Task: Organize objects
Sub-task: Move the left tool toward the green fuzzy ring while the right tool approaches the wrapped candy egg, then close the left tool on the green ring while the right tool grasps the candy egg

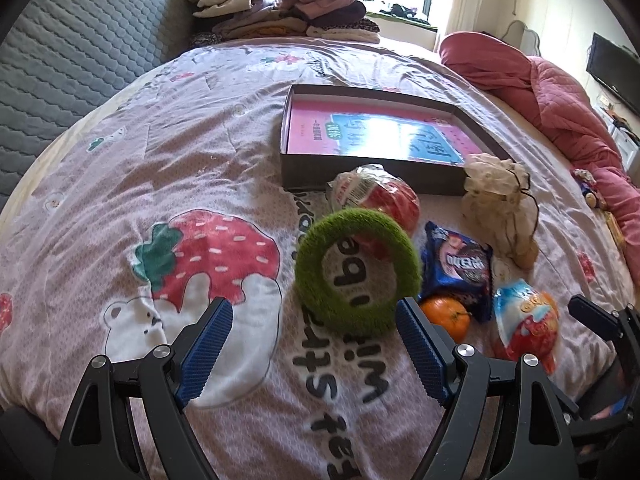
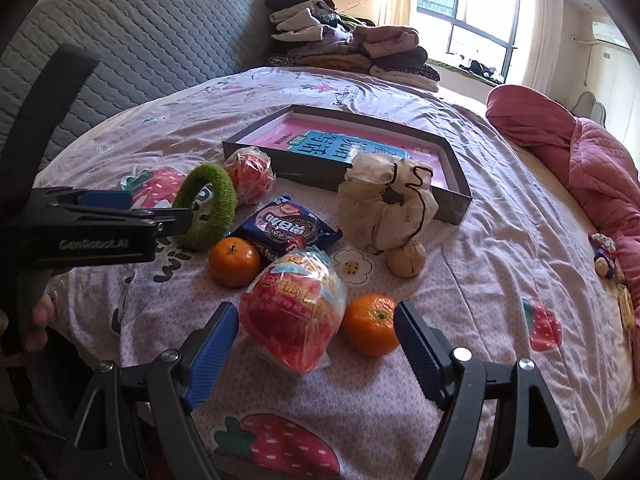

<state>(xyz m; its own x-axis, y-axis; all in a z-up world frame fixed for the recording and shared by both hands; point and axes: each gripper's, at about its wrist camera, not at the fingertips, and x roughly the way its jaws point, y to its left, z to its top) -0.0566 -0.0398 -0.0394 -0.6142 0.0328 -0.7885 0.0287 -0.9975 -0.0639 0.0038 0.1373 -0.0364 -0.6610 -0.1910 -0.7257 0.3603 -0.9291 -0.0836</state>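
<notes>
A green fuzzy ring [image 1: 358,272] stands tilted on edge on the strawberry bedspread, just ahead of my open left gripper [image 1: 314,312]; its right fingertip overlaps the ring's lower rim. In the right wrist view that left gripper [image 2: 176,220] touches the green ring [image 2: 206,206] from the side. My right gripper [image 2: 316,312] is open around a red-and-blue snack bag [image 2: 294,316] and an orange [image 2: 370,324]. Nearby lie another orange [image 2: 234,262], a blue cookie pack [image 2: 286,230], a red wrapped packet [image 2: 250,174] and a cream scrunchie [image 2: 388,204]. A shallow dark box [image 2: 320,178] holds a pink-and-blue book.
Folded clothes [image 1: 280,12] are stacked at the far end of the bed by a grey quilted headboard [image 1: 80,48]. A pink quilt [image 2: 592,168] is bunched along the right side, with small toys [image 2: 604,256] beside it. A small brown round thing [image 2: 406,262] sits under the scrunchie.
</notes>
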